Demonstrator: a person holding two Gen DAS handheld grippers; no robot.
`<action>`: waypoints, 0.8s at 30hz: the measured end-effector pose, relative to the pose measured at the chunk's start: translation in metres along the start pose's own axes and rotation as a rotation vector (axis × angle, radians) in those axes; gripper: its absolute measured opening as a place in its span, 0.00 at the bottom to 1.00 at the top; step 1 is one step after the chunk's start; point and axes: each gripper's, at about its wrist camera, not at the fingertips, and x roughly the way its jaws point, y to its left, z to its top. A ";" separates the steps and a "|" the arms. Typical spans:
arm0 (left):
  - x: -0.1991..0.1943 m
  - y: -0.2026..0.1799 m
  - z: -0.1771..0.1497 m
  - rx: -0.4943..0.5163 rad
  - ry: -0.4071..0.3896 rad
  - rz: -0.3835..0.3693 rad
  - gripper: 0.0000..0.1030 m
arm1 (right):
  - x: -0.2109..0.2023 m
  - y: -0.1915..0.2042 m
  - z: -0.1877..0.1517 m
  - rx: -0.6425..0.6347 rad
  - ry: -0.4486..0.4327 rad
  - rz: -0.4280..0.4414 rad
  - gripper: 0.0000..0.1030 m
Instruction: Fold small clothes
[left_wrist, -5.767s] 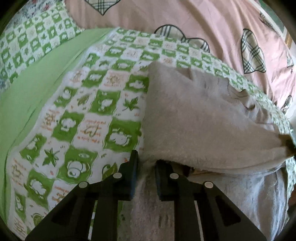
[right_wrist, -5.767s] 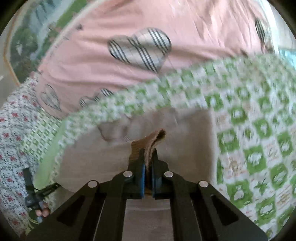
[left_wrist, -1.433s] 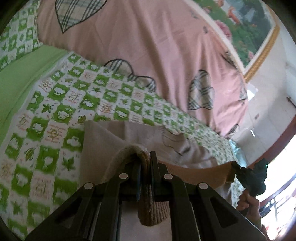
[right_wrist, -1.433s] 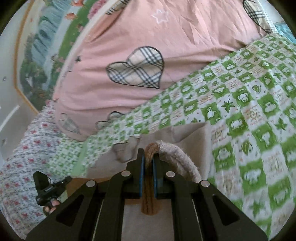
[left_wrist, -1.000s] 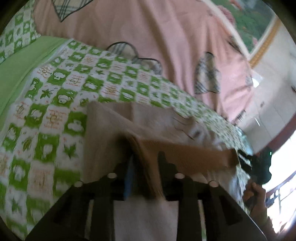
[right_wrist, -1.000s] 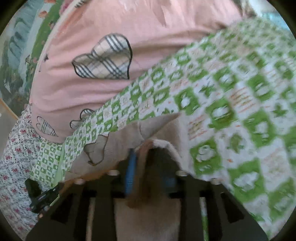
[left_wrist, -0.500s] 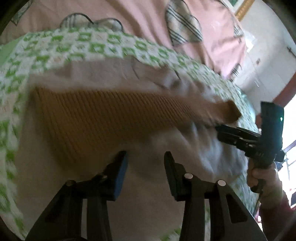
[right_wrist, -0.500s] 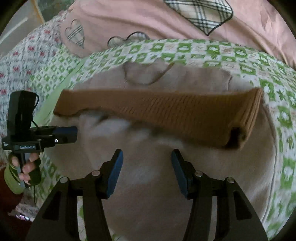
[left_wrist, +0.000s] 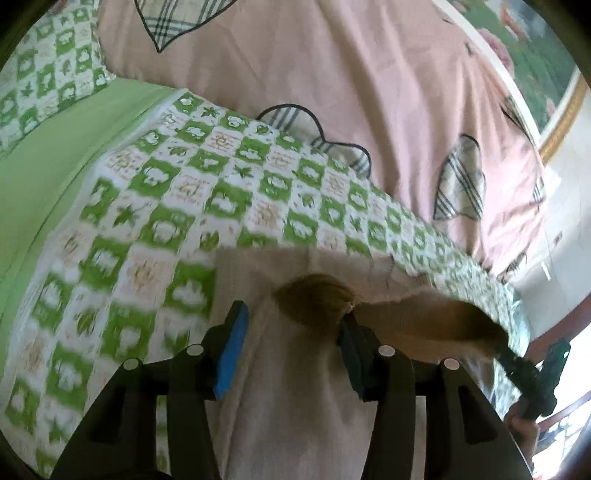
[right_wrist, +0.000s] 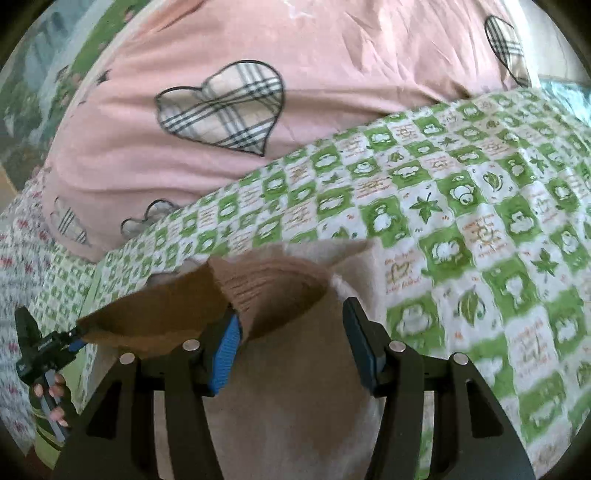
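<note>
Both claws parted over the garment, nothing pinched.

Left claw (left_wrist: 291, 343) had just been widening; its pads stood apart, the brown ribbed hem (left_wrist: 317, 299) between them, unpressed. Right claw (right_wrist: 291, 343) likewise gaped, clamping nothing. The beige garment (right_wrist: 295, 398) filled lower centre of both views, lying on the green-checked bedspread (right_wrist: 461, 206). Pink heart-print quilt (right_wrist: 221, 92) lay across the top. A hand (right_wrist: 51, 402) showed at lower left.

Green-and-white checked bedspread (left_wrist: 229, 192), pink quilt (right_wrist: 332, 92) with plaid hearts, framed picture (left_wrist: 532, 48) behind
</note>
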 end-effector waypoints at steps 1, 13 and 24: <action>-0.006 -0.002 -0.008 0.007 -0.005 0.005 0.52 | -0.004 0.003 -0.004 -0.008 -0.003 0.014 0.55; -0.034 -0.024 0.017 -0.003 -0.066 -0.005 0.57 | -0.016 0.031 0.023 -0.049 -0.050 0.068 0.62; -0.074 -0.017 -0.120 -0.068 0.081 -0.097 0.60 | -0.045 0.009 -0.061 0.056 0.045 0.093 0.64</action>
